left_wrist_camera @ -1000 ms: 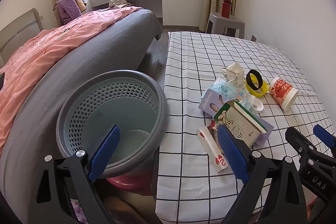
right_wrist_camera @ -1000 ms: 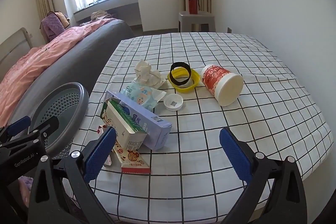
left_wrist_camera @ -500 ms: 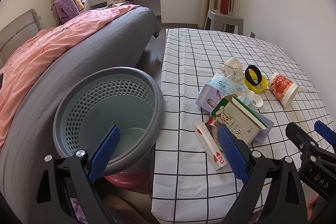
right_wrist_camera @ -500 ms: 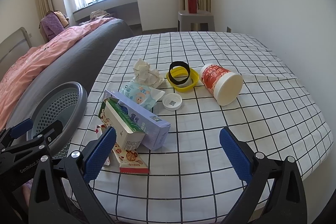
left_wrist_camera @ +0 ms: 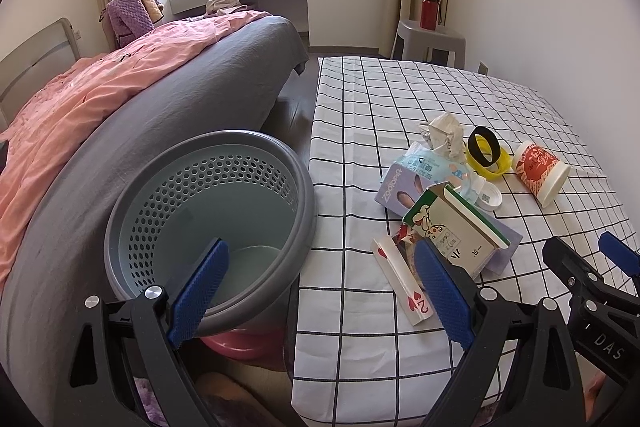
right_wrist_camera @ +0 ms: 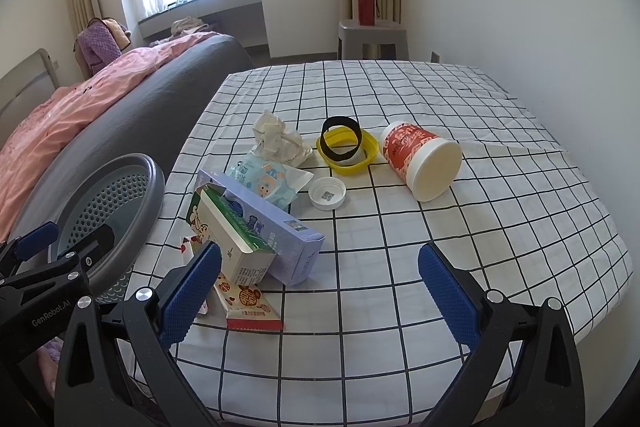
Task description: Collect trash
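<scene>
Left wrist view: the left gripper (left_wrist_camera: 320, 289) hangs with its blue pads spread wide and nothing between them, one pad over the mouth of the grey perforated bin (left_wrist_camera: 208, 223), the other over the near edge of the checked tablecloth (left_wrist_camera: 360, 115). The bin stands on the floor, pressed between the bed (left_wrist_camera: 132, 107) and the table, and looks bare inside. The trash sits in a loose cluster on the cloth: a playing-card wrapper (left_wrist_camera: 402, 281) nearest, a green-and-white carton (left_wrist_camera: 456, 231) leaning on a purple box (left_wrist_camera: 404, 187), a wipes packet (left_wrist_camera: 432, 167), crumpled tissue (left_wrist_camera: 444, 133), a yellow ring with a black band (left_wrist_camera: 486, 151), a white cap (left_wrist_camera: 489, 195) and a red-printed cup (left_wrist_camera: 540, 173) lying on its side. The right gripper (left_wrist_camera: 588, 259) shows at the frame's right edge, above the cloth.

Right wrist view: the right gripper (right_wrist_camera: 320, 281) is likewise fully open and holds nothing, poised over the table's near edge, its left pad just beside the carton (right_wrist_camera: 228, 231) and a snack sachet (right_wrist_camera: 248, 307). The cup (right_wrist_camera: 420, 159), ring (right_wrist_camera: 346, 147) and cap (right_wrist_camera: 327, 193) lie farther back; the bin (right_wrist_camera: 120, 203) sits off the table's left side, with the left gripper (right_wrist_camera: 68, 239) in front of it.

By all appearances collection has not begun; this is the approach to a first pick. The next move likely calls for advancing one gripper to straddle a near item, the carton or a flat wrapper, closing firmly, then carrying it leftward over the bin's rim. Flat wrappers would need a low, edge-on pinch.
</scene>
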`<act>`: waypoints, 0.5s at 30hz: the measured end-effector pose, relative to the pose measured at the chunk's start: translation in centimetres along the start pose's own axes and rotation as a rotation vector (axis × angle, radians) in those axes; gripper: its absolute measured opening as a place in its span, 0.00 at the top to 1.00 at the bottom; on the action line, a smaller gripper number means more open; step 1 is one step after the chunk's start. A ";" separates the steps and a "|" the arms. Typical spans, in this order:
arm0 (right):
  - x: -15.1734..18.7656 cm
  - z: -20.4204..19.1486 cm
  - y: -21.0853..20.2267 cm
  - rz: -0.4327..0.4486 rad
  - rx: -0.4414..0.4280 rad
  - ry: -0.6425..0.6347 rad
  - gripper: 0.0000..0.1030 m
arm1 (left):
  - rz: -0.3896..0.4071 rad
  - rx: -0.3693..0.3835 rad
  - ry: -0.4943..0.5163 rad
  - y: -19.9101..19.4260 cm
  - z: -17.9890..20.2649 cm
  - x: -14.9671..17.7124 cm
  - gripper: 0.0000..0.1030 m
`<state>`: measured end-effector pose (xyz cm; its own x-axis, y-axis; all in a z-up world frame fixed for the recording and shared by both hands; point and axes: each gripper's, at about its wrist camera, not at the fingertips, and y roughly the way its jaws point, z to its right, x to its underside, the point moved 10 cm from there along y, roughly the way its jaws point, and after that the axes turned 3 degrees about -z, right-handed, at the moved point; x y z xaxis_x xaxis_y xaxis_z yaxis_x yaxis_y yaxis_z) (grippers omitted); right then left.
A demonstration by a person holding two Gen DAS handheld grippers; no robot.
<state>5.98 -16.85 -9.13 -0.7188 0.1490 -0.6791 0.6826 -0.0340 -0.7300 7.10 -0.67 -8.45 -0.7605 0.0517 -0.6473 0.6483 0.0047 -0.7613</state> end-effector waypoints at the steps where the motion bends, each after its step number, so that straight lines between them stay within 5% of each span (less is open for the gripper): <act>1: 0.0 0.0 0.0 0.000 0.000 0.000 0.06 | 0.000 0.000 0.000 0.0 0.0 0.0 0.13; 15: -0.2 0.0 0.0 0.002 0.004 -0.006 0.06 | 0.001 0.000 0.000 0.0 -0.1 0.0 0.13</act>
<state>6.10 -16.89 -9.03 -0.7183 0.1429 -0.6809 0.6834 -0.0387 -0.7290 7.09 -0.61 -8.41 -0.7600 0.0518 -0.6479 0.6489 0.0044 -0.7609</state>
